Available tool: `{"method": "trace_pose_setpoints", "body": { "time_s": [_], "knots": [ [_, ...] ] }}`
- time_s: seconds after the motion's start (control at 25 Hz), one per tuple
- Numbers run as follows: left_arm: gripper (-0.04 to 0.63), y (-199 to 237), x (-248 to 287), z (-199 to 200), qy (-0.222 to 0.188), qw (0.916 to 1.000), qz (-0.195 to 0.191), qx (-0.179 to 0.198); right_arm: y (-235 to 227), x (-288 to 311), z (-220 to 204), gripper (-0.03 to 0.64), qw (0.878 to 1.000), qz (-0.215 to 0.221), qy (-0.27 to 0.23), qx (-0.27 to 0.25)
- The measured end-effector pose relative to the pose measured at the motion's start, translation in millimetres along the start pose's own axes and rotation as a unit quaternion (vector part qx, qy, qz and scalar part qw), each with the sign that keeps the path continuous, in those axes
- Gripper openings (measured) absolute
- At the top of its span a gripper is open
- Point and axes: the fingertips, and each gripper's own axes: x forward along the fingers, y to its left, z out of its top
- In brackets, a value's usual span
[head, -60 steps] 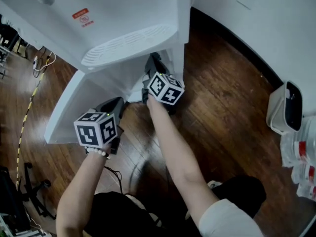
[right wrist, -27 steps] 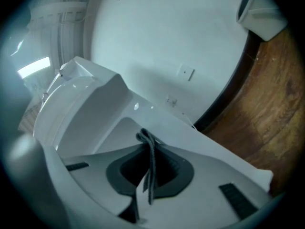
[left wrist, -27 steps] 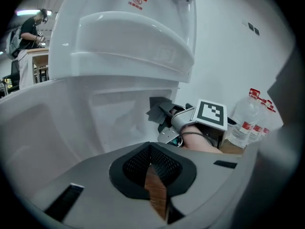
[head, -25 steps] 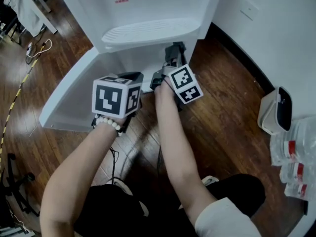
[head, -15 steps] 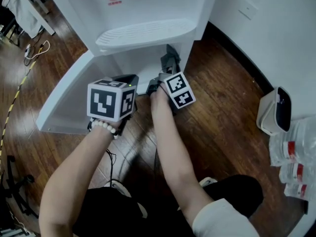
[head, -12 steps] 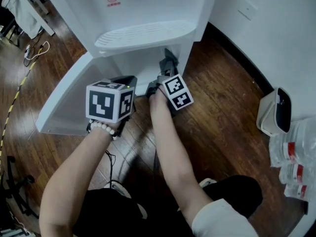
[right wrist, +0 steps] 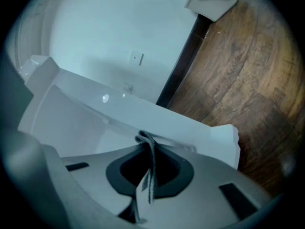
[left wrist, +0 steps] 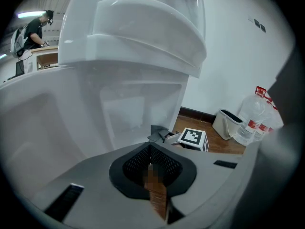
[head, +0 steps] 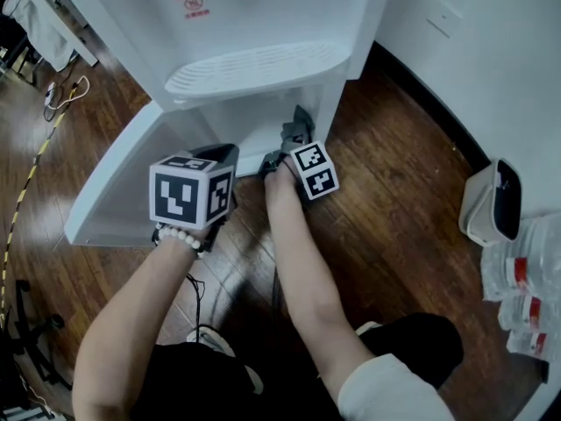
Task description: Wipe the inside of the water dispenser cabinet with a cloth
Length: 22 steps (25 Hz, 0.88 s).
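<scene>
The water dispenser (head: 263, 24) fills 12 o'clock in the head view, and its drip tray (head: 254, 67) juts out over the cabinet opening. The cabinet door (head: 114, 178) stands open toward 9 o'clock, walling off that side near our left gripper (left wrist: 151, 163). That gripper's tongs are pressed together with nothing in them.

Our right gripper (head: 296, 132) sits under the tray at the cabinet's mouth. Its tongs pinch a thin gray cloth (right wrist: 148, 171) that bunches at their tips.

At 3 o'clock a white bin (head: 495, 202) and water bottles (head: 526, 288) stand well apart from us. The wall (head: 473, 51) and dark skirting (head: 421, 86) close off 2 o'clock, and a cable (head: 66, 99) lies at 10 o'clock. Bare wood floor (head: 394, 235) lies open between us and the bin.
</scene>
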Motion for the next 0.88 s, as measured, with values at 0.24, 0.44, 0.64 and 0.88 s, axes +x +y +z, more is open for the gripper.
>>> {"method": "trace_pose_setpoints", "body": {
  "time_s": [0.24, 0.44, 0.64, 0.88],
  "knots": [
    [-0.008, 0, -2, 0, 0.001, 0.9999, 0.002, 0.013, 21, 3, 8, 0.020, 0.999, 0.034, -0.019, 0.015],
    [-0.008, -2, -3, 1, -0.002, 1.0000, -0.002, 0.009, 64, -2, 20, 0.020, 0.996, 0.079, -0.041, -0.009],
    [-0.008, 2, -6, 1, -0.003, 1.0000, 0.001, 0.008, 83, -5, 20, 0.019, 0.994, 0.098, -0.037, -0.020],
    [-0.008, 6, -10, 3, -0.007, 1.0000, 0.004, 0.004, 127, -14, 39, 0.019, 0.986, 0.156, -0.059, -0.030]
  ]
}}
